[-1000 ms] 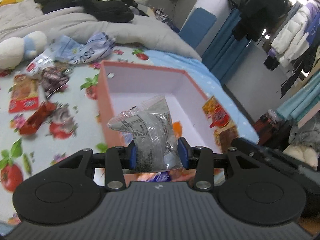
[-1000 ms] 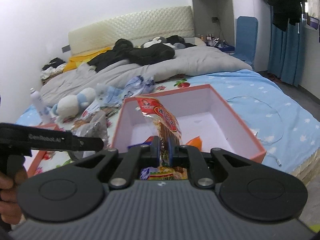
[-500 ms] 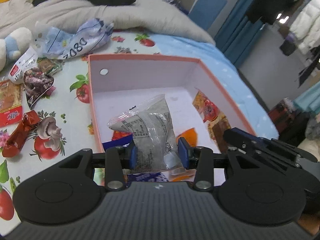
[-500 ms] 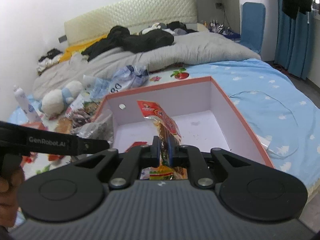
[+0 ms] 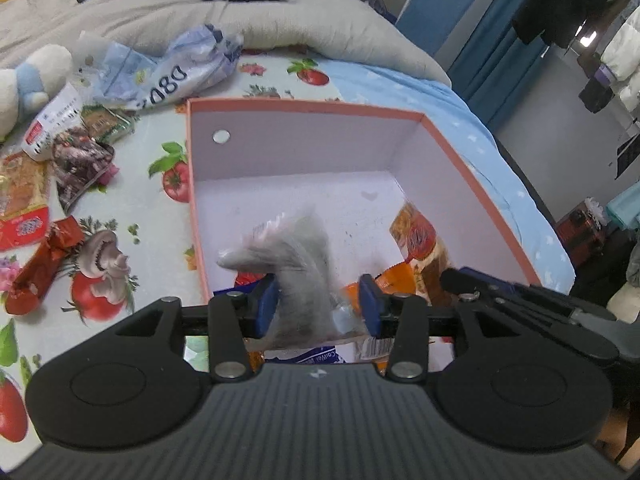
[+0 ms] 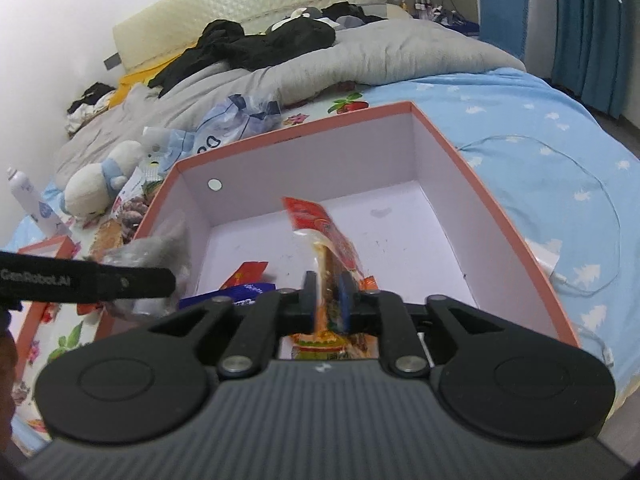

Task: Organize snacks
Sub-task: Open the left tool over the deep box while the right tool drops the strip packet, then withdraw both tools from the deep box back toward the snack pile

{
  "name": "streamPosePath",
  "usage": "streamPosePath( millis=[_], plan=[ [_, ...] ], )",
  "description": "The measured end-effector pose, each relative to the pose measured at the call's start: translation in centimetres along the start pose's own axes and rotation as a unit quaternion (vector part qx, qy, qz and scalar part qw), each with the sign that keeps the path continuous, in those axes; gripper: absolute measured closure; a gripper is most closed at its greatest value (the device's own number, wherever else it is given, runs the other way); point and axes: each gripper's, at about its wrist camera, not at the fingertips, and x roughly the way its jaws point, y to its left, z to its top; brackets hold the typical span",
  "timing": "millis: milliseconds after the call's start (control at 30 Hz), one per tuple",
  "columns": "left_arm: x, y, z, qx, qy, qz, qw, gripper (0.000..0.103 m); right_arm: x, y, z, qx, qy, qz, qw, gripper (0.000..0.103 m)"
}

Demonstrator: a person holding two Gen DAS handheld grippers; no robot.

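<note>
We're over the pink-edged box, both grippers at its near rim. Our left gripper has just been opening, and the grey packet blurs between its parted pads. The right gripper has been opening too; the red-orange packet stands between its pads, with a gap on one side. The box's far half lies bare; loose snacks crowd the bedsheet beside its left wall.

A white plush toy lies near dark clothes, seemingly jackets.
</note>
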Motion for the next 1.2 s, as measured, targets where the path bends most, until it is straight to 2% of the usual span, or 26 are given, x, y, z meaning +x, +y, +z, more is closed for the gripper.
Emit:
streamPosePath(
  millis=[33,100,167,300,700,1033,1200],
  plan=[
    [-0.5,0.0,0.0,-0.003,-0.007,0.001,1.0,0.038,-0.2,0.0,-0.1,0.004,0.0,0.0,1.0,0.073],
    [-1.7,-0.1,0.0,-0.001,-0.024,0.001,0.9997,0.035,-0.4,-0.2,-0.2,0.014,-0.002,0.001,1.0,0.053],
    [-3.0,0.0,0.0,0.001,-0.035,0.0,0.9994,0.035,-0.9,-0.3,-0.4,0.027,-0.004,0.001,1.0,0.05],
    [-5.5,0.2,-0.3,0.008,-0.055,0.0,0.9984,0.035,-2.4,0.1,-0.7,0.038,-0.017,0.001,0.999,0.05],
    [-12.5,2.2,-3.5,0.015,-0.1,0.004,0.9948,0.035,-8.6,4.2,-2.0,0.011,-0.073,0.021,0.997,0.05],
    [-16.4,4.6,-7.9,0.01,-0.12,0.017,0.9925,0.035,-11.6,7.8,-4.3,-0.003,-0.095,0.051,0.994,0.05],
    [-17.7,5.7,-10.3,0.007,-0.123,0.03,0.9919,0.035,-11.8,10.0,-6.1,-0.02,-0.087,0.062,0.994,0.05]
  ],
)
